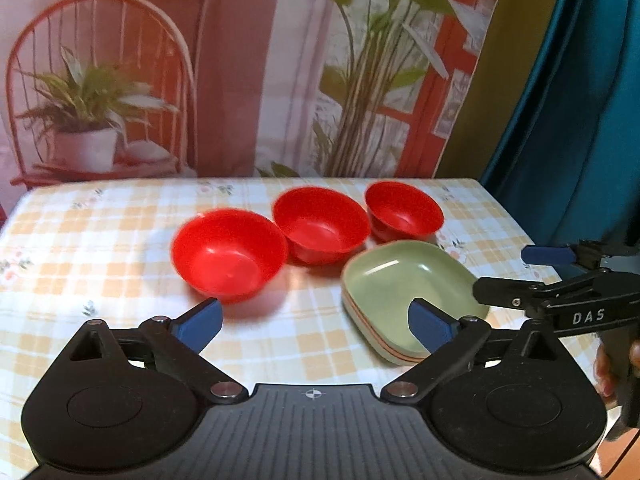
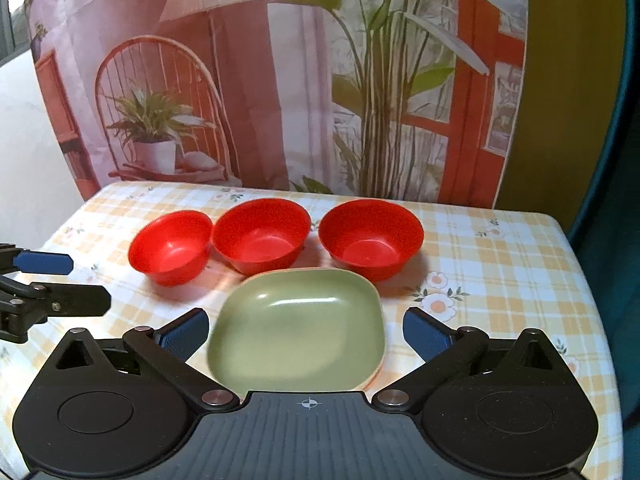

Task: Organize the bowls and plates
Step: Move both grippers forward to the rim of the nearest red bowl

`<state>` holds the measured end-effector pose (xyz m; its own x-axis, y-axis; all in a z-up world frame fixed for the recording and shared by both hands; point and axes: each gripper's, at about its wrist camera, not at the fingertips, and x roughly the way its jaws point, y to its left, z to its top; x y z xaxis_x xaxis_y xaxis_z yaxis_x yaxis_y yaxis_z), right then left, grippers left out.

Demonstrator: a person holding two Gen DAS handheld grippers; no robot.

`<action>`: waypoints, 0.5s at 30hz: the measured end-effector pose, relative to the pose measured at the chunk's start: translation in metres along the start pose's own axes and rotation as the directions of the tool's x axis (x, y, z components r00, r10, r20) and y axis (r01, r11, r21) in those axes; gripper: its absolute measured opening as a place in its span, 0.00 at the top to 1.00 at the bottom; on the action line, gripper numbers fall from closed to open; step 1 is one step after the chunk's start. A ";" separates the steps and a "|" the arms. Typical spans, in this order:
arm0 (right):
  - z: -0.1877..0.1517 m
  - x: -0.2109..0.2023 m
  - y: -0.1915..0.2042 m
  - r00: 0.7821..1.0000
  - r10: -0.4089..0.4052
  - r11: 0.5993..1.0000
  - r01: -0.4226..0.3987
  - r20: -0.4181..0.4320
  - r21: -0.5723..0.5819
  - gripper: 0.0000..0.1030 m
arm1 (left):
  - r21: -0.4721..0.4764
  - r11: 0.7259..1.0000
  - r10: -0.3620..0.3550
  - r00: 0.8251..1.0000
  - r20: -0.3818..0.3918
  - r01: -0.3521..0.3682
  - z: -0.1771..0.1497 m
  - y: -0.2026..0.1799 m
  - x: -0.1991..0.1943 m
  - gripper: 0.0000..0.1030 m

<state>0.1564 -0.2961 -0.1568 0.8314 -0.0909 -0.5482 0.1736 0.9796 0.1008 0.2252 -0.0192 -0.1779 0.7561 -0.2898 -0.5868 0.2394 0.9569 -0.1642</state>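
Tabletop (image 2: 500,280) under a yellow checked cloth with small flowers, seen from two hand-held tongs. Three red bowls stand in a row toward the far edge: left bowl (image 2: 170,248), middle bowl (image 2: 261,234) and right bowl (image 2: 371,238). The left and middle bowls sit just beside each other, rims nearly touching; the right bowl stands a little apart. In front of the row lies a stack of squarish plates (image 2: 298,330) with a green one on top and thin orange edges showing beneath it; its far edge lies close to the middle and right bowls. The right tongs (image 2: 306,334) hang above the stack with jaws spread wide, blue pads on either side of it and clear of it, holding nothing. The left tongs (image 1: 314,326) are also spread wide and empty, over bare cloth between the left bowl and the plates, one pad overlapping the stack's near corner in the view. Behind the tabletop hangs a printed backdrop (image 2: 280,80) of a chair, potted plants and red window frames.
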 end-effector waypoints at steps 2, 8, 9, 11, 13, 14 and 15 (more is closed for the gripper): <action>0.004 -0.005 0.004 1.000 -0.010 1.000 0.011 0.023 -0.003 0.00 | 0.005 1.000 0.002 1.000 0.022 -0.002 0.002 0.007 -0.008 0.03; 0.029 -0.017 0.016 0.996 -0.007 0.998 0.013 0.089 -0.066 0.00 | -0.037 0.999 0.015 0.998 0.067 -0.013 0.017 0.036 -0.023 0.03; 0.034 -0.018 0.017 0.996 0.000 0.997 0.007 0.094 -0.072 0.00 | -0.037 0.999 0.026 0.997 0.074 -0.023 0.020 0.039 -0.026 0.03; 0.044 -0.019 0.017 0.994 -0.004 0.998 0.011 0.109 -0.063 0.00 | -0.031 0.999 0.042 0.994 0.098 -0.039 0.026 0.045 -0.032 0.03; 0.053 -0.018 0.016 0.993 0.005 0.998 0.002 0.118 -0.057 0.00 | -0.027 0.998 0.053 0.990 0.128 -0.050 0.033 0.051 -0.038 0.03; 0.058 -0.017 0.016 0.993 0.015 0.998 -0.008 0.121 -0.057 0.00 | -0.031 0.998 0.056 0.989 0.140 -0.052 0.035 0.053 -0.040 0.03; 0.063 -0.016 0.016 0.992 0.022 0.998 -0.015 0.124 -0.057 0.00 | -0.041 0.998 0.055 0.987 0.152 -0.050 0.039 0.056 -0.043 0.03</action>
<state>0.1785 -0.2906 -0.0943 0.8941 -0.0908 -0.4386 0.1307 0.9895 0.0617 0.2299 0.0464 -0.1312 0.8521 -0.2356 -0.4674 0.1766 0.9700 -0.1669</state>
